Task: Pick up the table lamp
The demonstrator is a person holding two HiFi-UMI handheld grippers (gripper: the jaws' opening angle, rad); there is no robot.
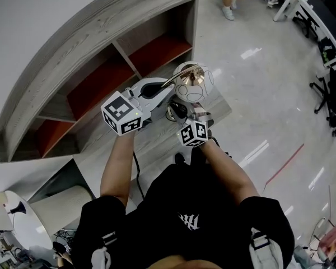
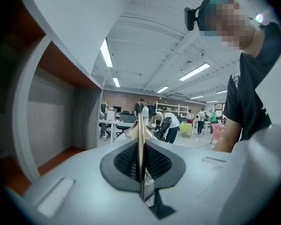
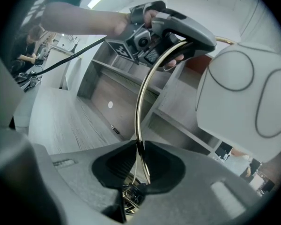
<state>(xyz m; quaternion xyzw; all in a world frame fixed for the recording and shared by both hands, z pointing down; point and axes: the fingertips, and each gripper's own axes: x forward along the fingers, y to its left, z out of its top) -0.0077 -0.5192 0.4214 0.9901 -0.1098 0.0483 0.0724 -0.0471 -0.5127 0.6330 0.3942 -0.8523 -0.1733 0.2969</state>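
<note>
The table lamp has a thin curved brass arm (image 3: 141, 88) and a white globe shade (image 3: 239, 107) marked with rings. In the head view the shade (image 1: 194, 83) hangs in front of the shelf unit, between both grippers. My left gripper (image 2: 140, 172) is shut on the upper part of the brass arm (image 2: 140, 144), which runs edge-on between its dark pads. The right gripper view shows that gripper (image 3: 196, 43) clamping the top of the curve. My right gripper (image 3: 139, 172) is shut on the lower stem, with thin wires at its base. In the head view the left gripper (image 1: 159, 89) is up and left of the right gripper (image 1: 182, 110).
A curved grey wooden shelf unit (image 1: 89, 43) with red-backed compartments stands ahead, over a wood-grain ledge (image 1: 157, 133). Glossy floor (image 1: 269, 94) lies to the right, with desks (image 1: 319, 15) and a standing person's feet (image 1: 229, 10) beyond. A round white table (image 1: 17, 212) sits at lower left.
</note>
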